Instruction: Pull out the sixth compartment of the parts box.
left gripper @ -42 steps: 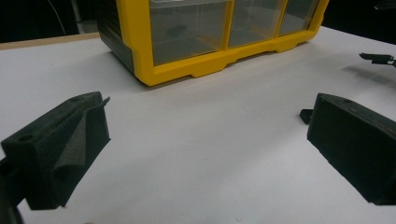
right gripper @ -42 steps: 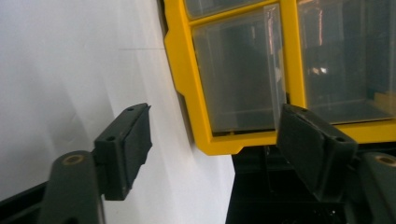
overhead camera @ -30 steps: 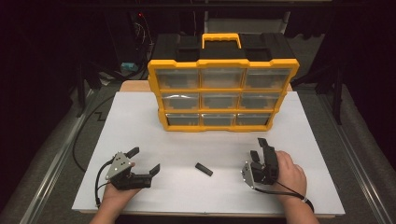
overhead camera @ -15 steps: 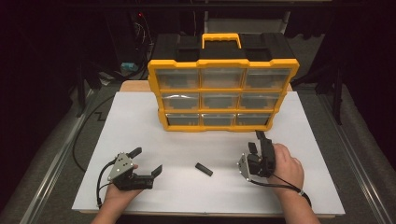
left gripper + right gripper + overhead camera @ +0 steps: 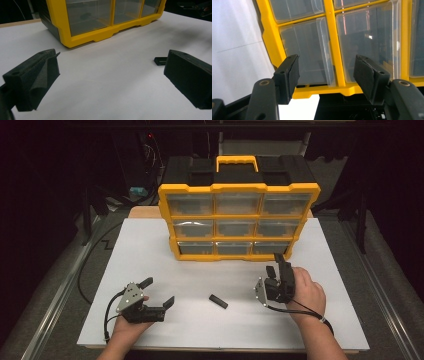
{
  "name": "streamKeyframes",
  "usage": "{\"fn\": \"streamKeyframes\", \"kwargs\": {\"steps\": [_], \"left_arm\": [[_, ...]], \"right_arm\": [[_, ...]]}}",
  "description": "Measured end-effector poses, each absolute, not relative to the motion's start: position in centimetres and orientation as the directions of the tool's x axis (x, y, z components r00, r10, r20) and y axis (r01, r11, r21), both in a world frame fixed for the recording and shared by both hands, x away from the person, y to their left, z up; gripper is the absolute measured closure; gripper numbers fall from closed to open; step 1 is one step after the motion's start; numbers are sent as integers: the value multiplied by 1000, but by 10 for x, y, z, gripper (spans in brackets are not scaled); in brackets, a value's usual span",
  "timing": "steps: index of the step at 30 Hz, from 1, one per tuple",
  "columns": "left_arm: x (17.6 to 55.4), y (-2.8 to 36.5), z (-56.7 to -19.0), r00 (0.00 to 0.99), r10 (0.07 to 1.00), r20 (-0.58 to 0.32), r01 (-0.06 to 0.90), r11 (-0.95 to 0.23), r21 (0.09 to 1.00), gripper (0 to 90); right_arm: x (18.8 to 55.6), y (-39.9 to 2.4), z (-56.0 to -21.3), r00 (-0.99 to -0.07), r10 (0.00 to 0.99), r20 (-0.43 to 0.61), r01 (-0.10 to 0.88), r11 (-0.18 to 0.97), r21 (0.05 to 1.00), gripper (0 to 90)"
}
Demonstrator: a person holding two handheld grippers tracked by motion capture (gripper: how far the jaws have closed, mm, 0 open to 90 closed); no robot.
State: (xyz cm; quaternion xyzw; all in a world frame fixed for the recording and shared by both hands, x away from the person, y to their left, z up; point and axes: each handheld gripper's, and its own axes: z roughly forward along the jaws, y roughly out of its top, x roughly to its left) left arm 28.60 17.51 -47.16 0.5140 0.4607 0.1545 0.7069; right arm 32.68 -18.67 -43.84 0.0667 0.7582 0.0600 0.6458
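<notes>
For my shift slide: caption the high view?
Yellow plastic drawer organizer on white table; small black part between two open claws.

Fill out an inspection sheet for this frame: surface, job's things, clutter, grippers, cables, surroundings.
Surface: white tabletop, flat.
Job's things: yellow drawer organizer standing upright at the back, clear drawers closed; small black part lying flat on the board between the hands.
Clutter: nothing seen.
Grippers: left gripper jaws open, nothing between them; right gripper jaws apart, just been closing a little, nothing between them, pointed at the organizer.
Cables: black cable loops from the left gripper; thin one by the right wrist.
Surroundings: dark; metal rails beside the table.
</notes>
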Motion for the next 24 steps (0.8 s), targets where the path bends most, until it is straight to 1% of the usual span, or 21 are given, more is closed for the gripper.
{"fn": "streamKeyframes", "kwargs": {"steps": [16,24], "left_arm": [[286,175,-472,534,687,-492,263,418,870,11],[286,175,-472,535,687,-492,263,418,870,13]], "right_arm": [[333,-185,-418,-136,181,-974,22,983,180,426],[336,-185,-408,-130,175,-976,24,985,173,471]]}}
